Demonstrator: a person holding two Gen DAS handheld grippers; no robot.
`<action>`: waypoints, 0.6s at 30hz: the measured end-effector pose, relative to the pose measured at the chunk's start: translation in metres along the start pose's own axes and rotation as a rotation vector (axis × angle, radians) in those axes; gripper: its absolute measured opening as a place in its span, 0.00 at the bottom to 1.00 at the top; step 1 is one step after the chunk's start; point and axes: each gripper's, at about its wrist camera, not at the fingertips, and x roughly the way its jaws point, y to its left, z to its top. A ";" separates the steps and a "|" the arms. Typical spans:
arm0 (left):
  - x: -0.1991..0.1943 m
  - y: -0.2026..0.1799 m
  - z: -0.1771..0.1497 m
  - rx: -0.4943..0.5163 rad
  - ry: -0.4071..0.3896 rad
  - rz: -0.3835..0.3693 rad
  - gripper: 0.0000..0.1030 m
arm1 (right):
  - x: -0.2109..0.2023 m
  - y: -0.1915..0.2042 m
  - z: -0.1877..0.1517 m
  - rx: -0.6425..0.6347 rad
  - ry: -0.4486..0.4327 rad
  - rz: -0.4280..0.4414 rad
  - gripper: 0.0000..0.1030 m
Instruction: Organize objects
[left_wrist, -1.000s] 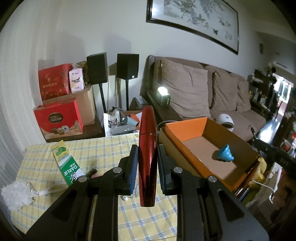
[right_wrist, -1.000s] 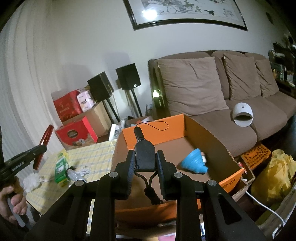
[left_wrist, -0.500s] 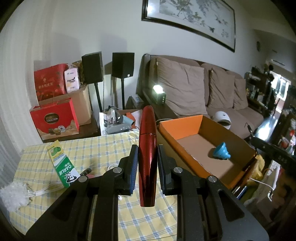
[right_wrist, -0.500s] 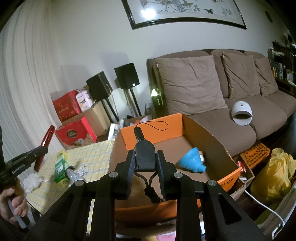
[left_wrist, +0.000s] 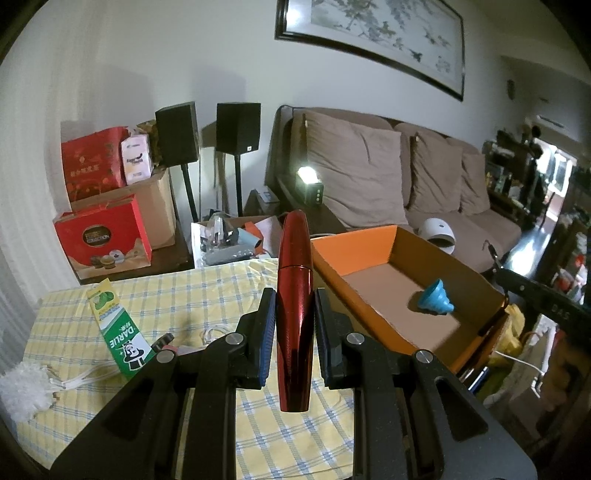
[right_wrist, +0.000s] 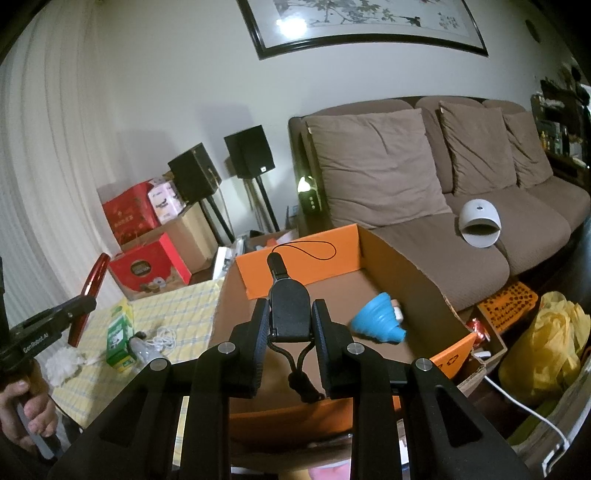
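Note:
My left gripper (left_wrist: 294, 314) is shut on a glossy red spindle-shaped tube (left_wrist: 293, 254), which stands upright between the pads above the yellow checked tablecloth (left_wrist: 221, 288). An orange cardboard box (left_wrist: 354, 240) sits to its right with a blue funnel (left_wrist: 436, 297) inside. My right gripper (right_wrist: 290, 323) is shut on a small black device (right_wrist: 290, 306); its thin cord loops upward and a lanyard hangs below. It hovers over the near part of the box (right_wrist: 347, 251), left of the funnel (right_wrist: 376, 321). In the right wrist view the left gripper (right_wrist: 70, 314) and red tube (right_wrist: 92, 284) appear far left.
On the tablecloth lie a green toothpaste carton (left_wrist: 118, 332), a white fluffy tuft (left_wrist: 22, 384) and a white cable (left_wrist: 214, 330). Red gift boxes (left_wrist: 103, 236), two speakers on stands and a brown sofa (left_wrist: 369, 177) stand behind. A yellow bag (right_wrist: 546, 354) lies right of the box.
The left wrist view has drifted slightly, with the table items sliding a little left in the picture. Both grips are unchanged and the right gripper has stayed still.

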 end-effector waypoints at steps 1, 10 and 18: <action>0.000 -0.001 0.000 0.000 -0.001 -0.002 0.18 | 0.000 0.000 0.000 0.000 0.001 0.000 0.22; -0.001 -0.007 0.000 0.008 -0.002 -0.014 0.18 | -0.001 -0.002 0.000 0.001 0.001 -0.001 0.22; -0.001 -0.010 0.003 0.012 -0.001 -0.020 0.18 | -0.001 -0.002 0.000 0.001 0.002 -0.001 0.22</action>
